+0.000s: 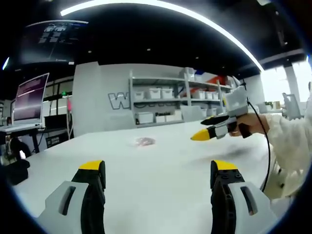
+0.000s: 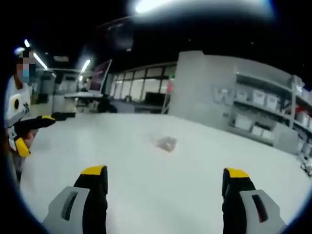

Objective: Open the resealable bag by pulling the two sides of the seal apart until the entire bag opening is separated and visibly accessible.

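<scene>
A small clear resealable bag (image 1: 145,141) with something pinkish inside lies flat on the white table (image 1: 161,190), well ahead of both grippers. In the left gripper view my left gripper (image 1: 158,168) is open above the table, its yellow-tipped jaws wide apart and empty. My right gripper (image 1: 201,129) hovers to the right of the bag in a hand with a white sleeve (image 1: 287,141). In the right gripper view the bag (image 2: 166,143) sits ahead of my right gripper (image 2: 165,171), also open and empty. My left gripper (image 2: 36,132) is at the far left, jaws apart.
A grey wall and shelves with white bins (image 1: 165,97) stand beyond the table's far edge. A desk with a monitor (image 1: 31,97) is at the left. A dark object (image 1: 14,168) sits near the table's left edge. A person (image 2: 17,105) stands at the left.
</scene>
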A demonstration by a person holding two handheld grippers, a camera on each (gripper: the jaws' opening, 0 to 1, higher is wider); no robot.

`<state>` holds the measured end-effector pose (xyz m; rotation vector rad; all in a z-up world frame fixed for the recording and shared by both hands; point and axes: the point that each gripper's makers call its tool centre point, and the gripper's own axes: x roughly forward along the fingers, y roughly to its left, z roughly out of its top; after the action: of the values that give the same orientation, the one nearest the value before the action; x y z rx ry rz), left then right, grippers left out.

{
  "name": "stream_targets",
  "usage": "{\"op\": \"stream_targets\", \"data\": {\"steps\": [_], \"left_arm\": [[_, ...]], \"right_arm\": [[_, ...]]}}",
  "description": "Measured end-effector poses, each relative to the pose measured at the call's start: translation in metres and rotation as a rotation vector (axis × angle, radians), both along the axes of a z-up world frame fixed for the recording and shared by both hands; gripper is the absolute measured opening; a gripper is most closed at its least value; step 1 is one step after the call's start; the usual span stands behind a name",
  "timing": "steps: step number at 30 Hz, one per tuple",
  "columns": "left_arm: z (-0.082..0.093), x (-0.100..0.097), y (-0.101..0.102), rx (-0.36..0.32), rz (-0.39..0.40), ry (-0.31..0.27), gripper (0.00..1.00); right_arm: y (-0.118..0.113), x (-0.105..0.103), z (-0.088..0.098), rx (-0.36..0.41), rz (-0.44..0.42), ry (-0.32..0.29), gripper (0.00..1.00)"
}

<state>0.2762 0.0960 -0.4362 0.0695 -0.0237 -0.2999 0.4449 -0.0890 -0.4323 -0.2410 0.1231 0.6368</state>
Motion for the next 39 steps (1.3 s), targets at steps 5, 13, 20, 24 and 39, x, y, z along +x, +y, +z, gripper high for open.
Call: {"op": "stream_targets", "data": {"steps": [5, 13, 20, 24, 39], "left_arm": [[0.000, 0.000, -0.001, -0.005, -0.002, 0.001, 0.88], [0.002, 0.000, -0.004, -0.009, -0.012, -0.003, 0.88], [0.001, 0.001, -0.005, -0.006, -0.013, 0.000, 0.88], [0.003, 0.002, -0.004, -0.006, -0.013, -0.002, 0.88], [0.001, 0.004, -0.005, 0.002, -0.018, 0.002, 0.88]], "right_arm": [[0.009, 0.004, 0.004, 0.013, 0.014, -0.009, 0.97], [0.020, 0.012, -0.001, 0.004, 0.009, -0.008, 0.93], [0.020, 0.017, -0.002, -0.020, -0.001, -0.022, 0.90], [0.022, 0.022, -0.003, -0.050, -0.001, -0.036, 0.89], [0.043, 0.041, -0.004, -0.121, 0.012, -0.067, 0.90]]}}
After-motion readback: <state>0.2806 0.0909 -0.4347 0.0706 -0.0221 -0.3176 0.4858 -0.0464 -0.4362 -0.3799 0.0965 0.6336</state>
